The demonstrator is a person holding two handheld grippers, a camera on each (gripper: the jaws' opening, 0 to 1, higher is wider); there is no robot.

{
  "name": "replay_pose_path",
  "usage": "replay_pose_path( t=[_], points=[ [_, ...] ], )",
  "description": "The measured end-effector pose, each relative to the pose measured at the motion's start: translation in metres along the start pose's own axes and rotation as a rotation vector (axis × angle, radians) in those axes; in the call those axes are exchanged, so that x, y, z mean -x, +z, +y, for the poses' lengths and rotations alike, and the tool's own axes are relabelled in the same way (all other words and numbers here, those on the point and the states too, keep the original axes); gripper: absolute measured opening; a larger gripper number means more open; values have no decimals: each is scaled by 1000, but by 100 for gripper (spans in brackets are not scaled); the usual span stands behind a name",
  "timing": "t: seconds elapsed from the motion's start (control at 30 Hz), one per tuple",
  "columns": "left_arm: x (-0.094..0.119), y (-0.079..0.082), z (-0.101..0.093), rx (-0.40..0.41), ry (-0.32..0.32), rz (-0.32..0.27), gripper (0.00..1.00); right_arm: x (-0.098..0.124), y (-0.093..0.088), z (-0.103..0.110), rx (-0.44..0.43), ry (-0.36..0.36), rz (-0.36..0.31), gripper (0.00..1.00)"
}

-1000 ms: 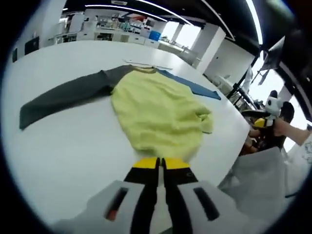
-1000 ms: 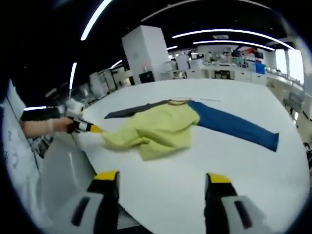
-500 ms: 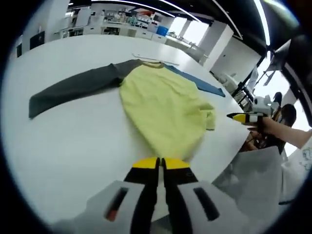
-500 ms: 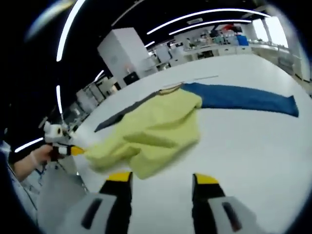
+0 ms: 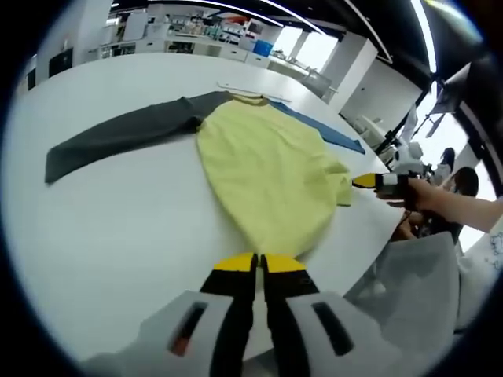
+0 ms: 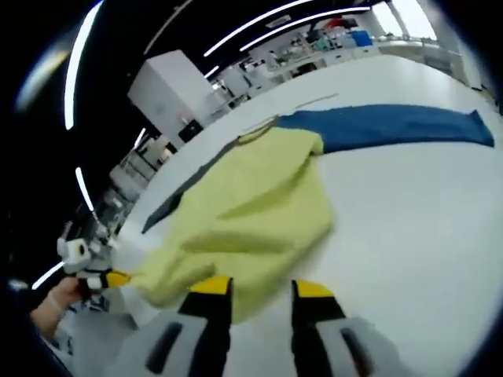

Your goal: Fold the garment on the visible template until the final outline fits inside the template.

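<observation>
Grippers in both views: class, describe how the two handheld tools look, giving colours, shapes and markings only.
Each gripper has two long black jaws capped with yellow tips, rising from a pale grey body with dark slots. The left gripper shows a small orange-red mark in its left slot. The right gripper has the same colours; seen from the left gripper view, it has a white part behind its yellow tip.

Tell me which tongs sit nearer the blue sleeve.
Right, as far as I can judge. The right tongs are at the yellow hem on the blue sleeve's side; the left tongs, shut on the hem's other corner, sit beyond the yellow body.
</observation>
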State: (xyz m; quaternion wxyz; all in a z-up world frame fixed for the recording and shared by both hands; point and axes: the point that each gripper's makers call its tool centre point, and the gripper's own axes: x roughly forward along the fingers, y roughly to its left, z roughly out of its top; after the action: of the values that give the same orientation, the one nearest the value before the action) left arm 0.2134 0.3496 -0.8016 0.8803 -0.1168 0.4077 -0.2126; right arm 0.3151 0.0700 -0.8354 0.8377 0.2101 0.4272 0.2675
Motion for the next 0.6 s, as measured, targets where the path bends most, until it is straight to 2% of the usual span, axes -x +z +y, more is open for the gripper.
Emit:
replay_pose_path(
  t=[0.07, 0.13, 0.17, 0.2, 0.37, 0.43, 0.6],
  points=[
    [1, 1, 1, 9, -2, -10, 0, -1, 1, -1, 6, -4, -7, 17],
    [0, 2, -1, 12, -5, -16, 0, -1, 3, -1, 5, -1, -10, 9],
    [0, 2, -1, 11, -5, -18, 0, 0, 3, 0, -10, 5, -7, 1],
    [0, 2, -1, 11, -6, -19, 0, 2, 4, 2, -10, 10, -6, 0],
    [0, 4, 3, 18, -7, -30, 0, 7, 6, 9, -10, 26, 1, 0],
    [-1, 5, 5, 26, -11, -36, 0, 6, 14, 10, -2, 31, -3, 0],
    [-1, 5, 4, 28, -12, -47, 0, 12, 26, 29, 16, 55, -11, 0]
  ],
)
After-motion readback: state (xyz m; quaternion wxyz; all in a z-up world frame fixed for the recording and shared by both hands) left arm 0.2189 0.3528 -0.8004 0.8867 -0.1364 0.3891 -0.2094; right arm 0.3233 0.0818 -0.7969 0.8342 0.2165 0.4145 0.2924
